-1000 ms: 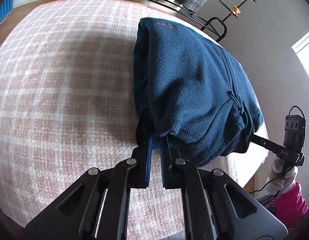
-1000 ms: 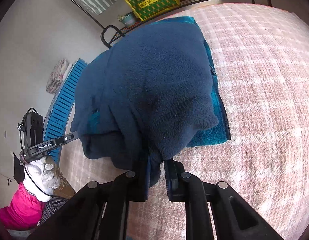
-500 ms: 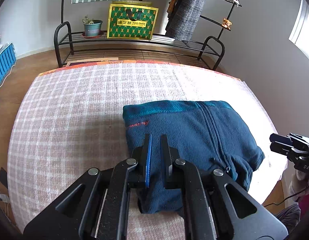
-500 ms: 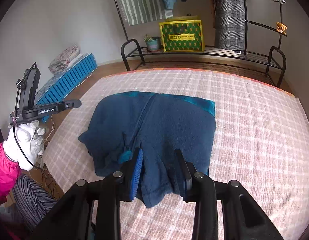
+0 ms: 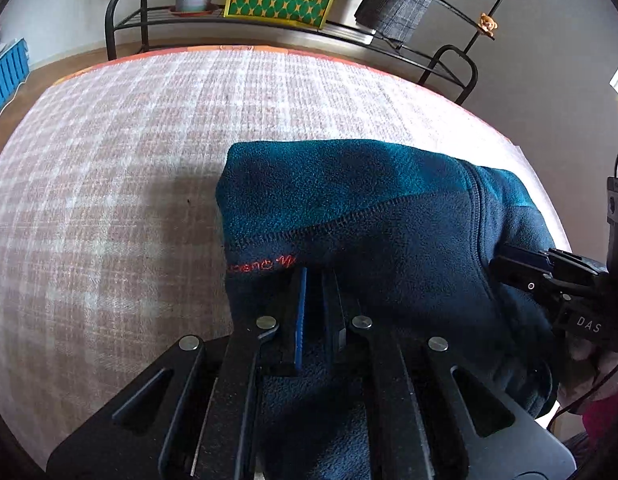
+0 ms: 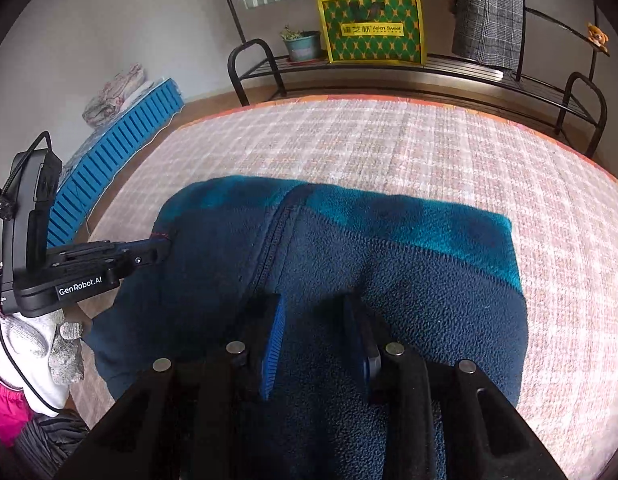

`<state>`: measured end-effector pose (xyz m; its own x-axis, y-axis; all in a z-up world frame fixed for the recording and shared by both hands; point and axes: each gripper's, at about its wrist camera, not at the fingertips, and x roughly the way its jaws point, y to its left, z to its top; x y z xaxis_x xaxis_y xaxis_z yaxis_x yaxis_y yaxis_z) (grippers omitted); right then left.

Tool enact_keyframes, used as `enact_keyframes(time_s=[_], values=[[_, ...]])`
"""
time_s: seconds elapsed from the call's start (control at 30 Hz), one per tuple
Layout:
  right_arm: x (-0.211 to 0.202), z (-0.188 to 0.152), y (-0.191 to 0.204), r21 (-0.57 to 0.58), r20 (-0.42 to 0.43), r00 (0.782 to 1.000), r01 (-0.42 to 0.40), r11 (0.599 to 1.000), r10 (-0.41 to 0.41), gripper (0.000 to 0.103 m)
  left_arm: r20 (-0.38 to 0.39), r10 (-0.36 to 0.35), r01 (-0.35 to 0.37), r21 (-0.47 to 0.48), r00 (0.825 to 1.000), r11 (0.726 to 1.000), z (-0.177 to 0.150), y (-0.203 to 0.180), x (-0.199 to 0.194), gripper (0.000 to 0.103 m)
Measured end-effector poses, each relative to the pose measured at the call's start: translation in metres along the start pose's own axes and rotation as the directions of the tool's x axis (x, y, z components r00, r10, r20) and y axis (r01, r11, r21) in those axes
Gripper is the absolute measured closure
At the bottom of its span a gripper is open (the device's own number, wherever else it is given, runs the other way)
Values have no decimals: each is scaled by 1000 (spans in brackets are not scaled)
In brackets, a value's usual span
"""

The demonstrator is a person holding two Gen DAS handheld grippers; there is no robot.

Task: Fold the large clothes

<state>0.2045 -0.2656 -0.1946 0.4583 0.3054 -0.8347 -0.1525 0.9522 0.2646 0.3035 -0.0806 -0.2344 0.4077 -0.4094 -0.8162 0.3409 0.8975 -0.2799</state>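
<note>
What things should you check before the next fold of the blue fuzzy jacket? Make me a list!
1. Fleece jacket lies on the checked cloth, not hanging in the air: ok.
2. Right gripper is open, jaws apart over the fleece: ok.
3. Left gripper has let go of the fabric: cannot tell; its jaws stand nearly together.
4. Jacket is a neat bundle: not ok; the near left edge, as the right wrist view shows it, looks lumpy.
5. Zipper seam lies flat: ok.
6. Room on the cloth beyond the jacket: ok.
</note>
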Motion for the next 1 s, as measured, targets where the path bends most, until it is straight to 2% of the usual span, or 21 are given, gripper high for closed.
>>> enact_keyframes(time_s=[0.13,0.27,0.33,0.47,0.53,0.6,0.67,0.77,0.83,0.9,0.93,1.0], values=[[-12,7,2,11,-5,1000,5,1000,-5,75,-23,14,-14,9,1000,1000,13,-6,-12,94],[-54,7,5,-21,54,999,2,1000,-1,75,48,-6,4,41,999,999,9,-18,-58,94],[-71,-5,1,-20,66,998,17,1000,-15,74,50,-16,12,75,999,997,-3,-26,-72,94],[-79,-39,-17,12,29,999,40,999,-40,72,-15,-3,5,120,1000,993,-36,-34,-65,94],[-75,-60,-28,46,5,999,46,998,-46,72,-53,1,4,98,999,995,-49,-26,-51,94],[-73,-79,-39,95,4,1000,22,995,-23,73,-49,-15,19,68,999,997,-59,-18,-45,94],[-74,-90,-47,116,22,1000,8,993,-10,73,-23,-1,3,93,1000,996,-66,-20,-43,94],[-71,-93,-47,115,8,1000,15,993,-16,73,-17,32,-30,131,999,991,-67,-28,-43,94],[-75,-87,-41,83,-18,999,41,996,-40,73,-36,5,-1,107,999,994,-62,-22,-49,94],[-88,-81,-38,58,-6,999,41,997,-41,73,-27,-47,48,51,999,998,-54,-10,-65,94],[-98,-80,-39,55,17,999,38,998,-39,72,0,-68,68,15,998,998,-49,-2,-76,89],[-117,-78,-46,69,75,997,28,997,-33,63,55,-115,118,-58,992,991,-39,16,-95,58]])
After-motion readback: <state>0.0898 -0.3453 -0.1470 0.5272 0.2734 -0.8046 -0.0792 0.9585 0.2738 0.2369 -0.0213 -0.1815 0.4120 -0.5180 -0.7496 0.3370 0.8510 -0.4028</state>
